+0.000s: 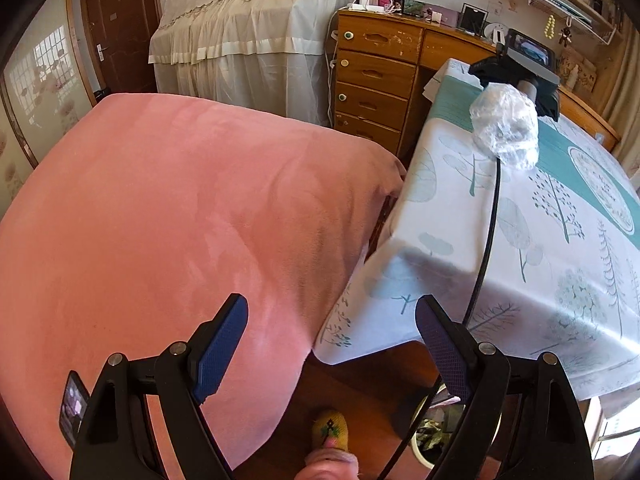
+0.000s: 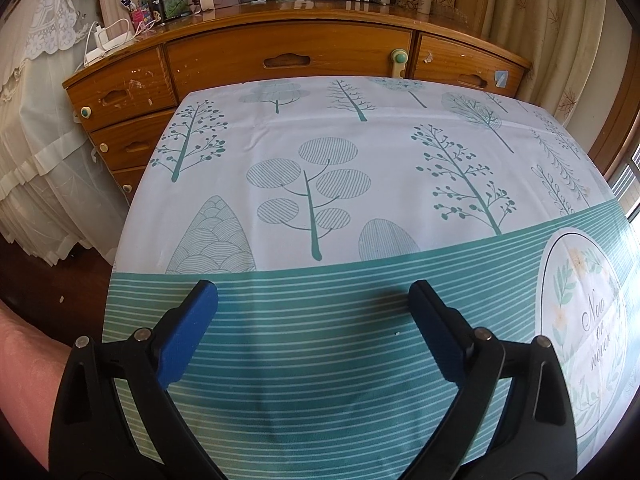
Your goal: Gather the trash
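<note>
My left gripper (image 1: 332, 320) is open with nothing between its blue pads (image 1: 222, 344). It points down at the gap between a pink blanket and the table corner. Below it, half under the table, stands a white-rimmed bin (image 1: 424, 456) with green scraps inside. My right gripper (image 2: 314, 300) is open over the teal striped part of the tablecloth (image 2: 320, 208), nothing between its fingers. A tiny white crumb (image 2: 397, 333) lies on the cloth ahead of it. In the left wrist view a crumpled clear plastic lump (image 1: 504, 124) sits right under the right gripper's body (image 1: 520, 64); whether it lies on the table I cannot tell.
A large pink blanket (image 1: 160, 220) fills the left. A wooden dresser (image 2: 288, 52) with clutter on top stands behind the table, and a lace-covered piece (image 1: 248, 32) beside it. A black cable (image 1: 486, 248) hangs over the table edge. A yellow slipper (image 1: 330, 432) rests on the wooden floor.
</note>
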The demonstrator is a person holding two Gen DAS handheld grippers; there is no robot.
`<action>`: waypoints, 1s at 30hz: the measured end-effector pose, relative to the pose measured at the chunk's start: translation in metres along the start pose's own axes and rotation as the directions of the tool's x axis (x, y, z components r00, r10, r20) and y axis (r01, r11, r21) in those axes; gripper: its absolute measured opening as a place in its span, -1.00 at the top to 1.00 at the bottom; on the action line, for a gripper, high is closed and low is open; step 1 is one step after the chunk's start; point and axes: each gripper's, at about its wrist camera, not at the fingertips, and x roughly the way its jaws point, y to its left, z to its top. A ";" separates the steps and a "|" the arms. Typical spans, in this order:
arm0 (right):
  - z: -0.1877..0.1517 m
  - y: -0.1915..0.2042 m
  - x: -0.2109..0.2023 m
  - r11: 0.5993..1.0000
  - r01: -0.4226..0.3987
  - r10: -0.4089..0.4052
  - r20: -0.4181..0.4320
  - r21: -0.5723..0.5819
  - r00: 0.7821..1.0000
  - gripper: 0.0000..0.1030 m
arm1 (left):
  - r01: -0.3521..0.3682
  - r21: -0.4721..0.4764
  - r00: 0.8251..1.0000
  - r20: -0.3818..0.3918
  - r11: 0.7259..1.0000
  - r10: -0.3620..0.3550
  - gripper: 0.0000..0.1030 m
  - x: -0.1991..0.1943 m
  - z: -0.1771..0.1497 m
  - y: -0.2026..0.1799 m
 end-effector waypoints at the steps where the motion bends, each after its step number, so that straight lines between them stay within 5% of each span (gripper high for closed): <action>1: 0.001 0.000 0.001 1.000 0.000 0.000 0.000 0.000 1.000 -0.84 | -0.004 0.014 1.000 0.009 1.000 0.004 -0.71 0.004 -0.007 -0.005; 15: -0.029 0.001 -0.023 0.994 -0.062 0.062 -0.008 -0.094 0.998 -0.97 | -0.018 0.058 0.997 0.070 0.998 0.014 -0.70 0.040 -0.067 -0.010; 21: -0.030 0.001 -0.024 0.994 -0.063 0.062 -0.009 -0.094 0.998 -0.97 | 0.069 0.006 0.995 0.076 0.998 -0.069 -0.70 0.028 -0.033 -0.028; 30: -0.029 0.001 -0.024 0.994 -0.063 0.062 -0.010 -0.094 0.998 -0.97 | 0.080 0.158 0.989 0.107 0.984 -0.098 -0.70 -0.018 0.040 -0.081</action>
